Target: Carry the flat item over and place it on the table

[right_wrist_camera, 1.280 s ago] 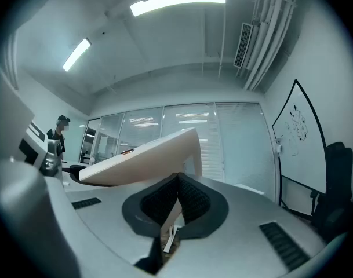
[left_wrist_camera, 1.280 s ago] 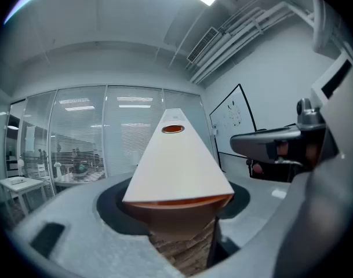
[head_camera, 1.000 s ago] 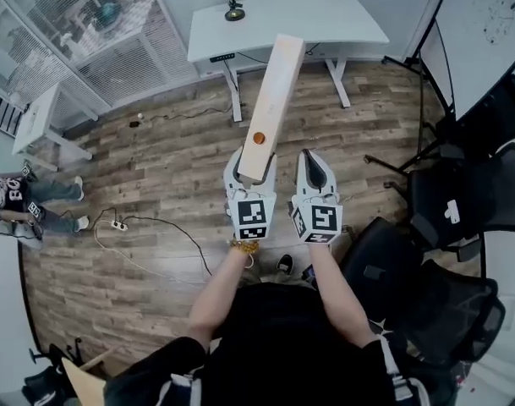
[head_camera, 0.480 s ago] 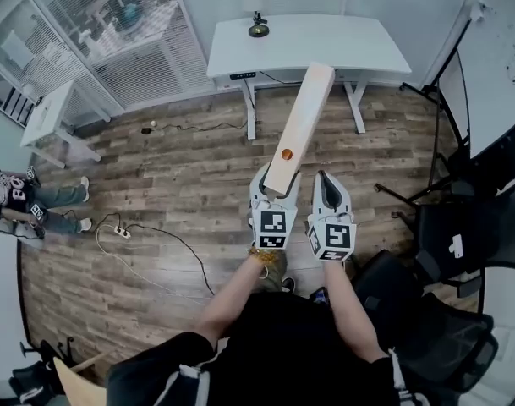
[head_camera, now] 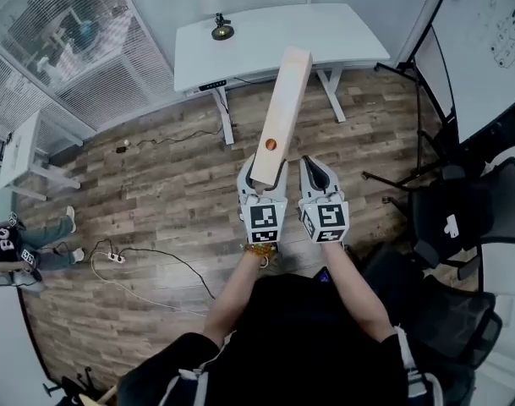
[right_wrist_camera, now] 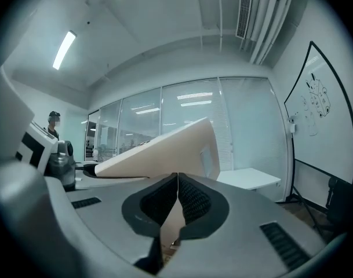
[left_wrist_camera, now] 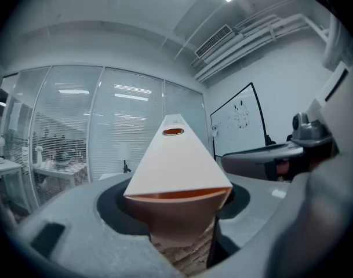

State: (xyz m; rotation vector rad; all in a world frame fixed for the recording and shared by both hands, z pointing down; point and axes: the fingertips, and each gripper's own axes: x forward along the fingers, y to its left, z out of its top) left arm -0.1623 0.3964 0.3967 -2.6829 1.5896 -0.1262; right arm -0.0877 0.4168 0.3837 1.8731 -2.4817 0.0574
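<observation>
White table (head_camera: 342, 32) at twelve o'clock, nothing landed there. The flat board (head_camera: 284, 91) points toward it: stiff, probably light, but it'll lever from one end. Left gripper (head_camera: 264, 180) clamps its near end, jaws wide; right gripper (head_camera: 313, 166), at its three o'clock, pinched closed, empty.

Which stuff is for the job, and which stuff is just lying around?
For the job: wooden board, clamped in the left gripper; white table, where it goes.
Just around: right gripper, shut and empty; black office chairs; power strip; whiteboard.
</observation>
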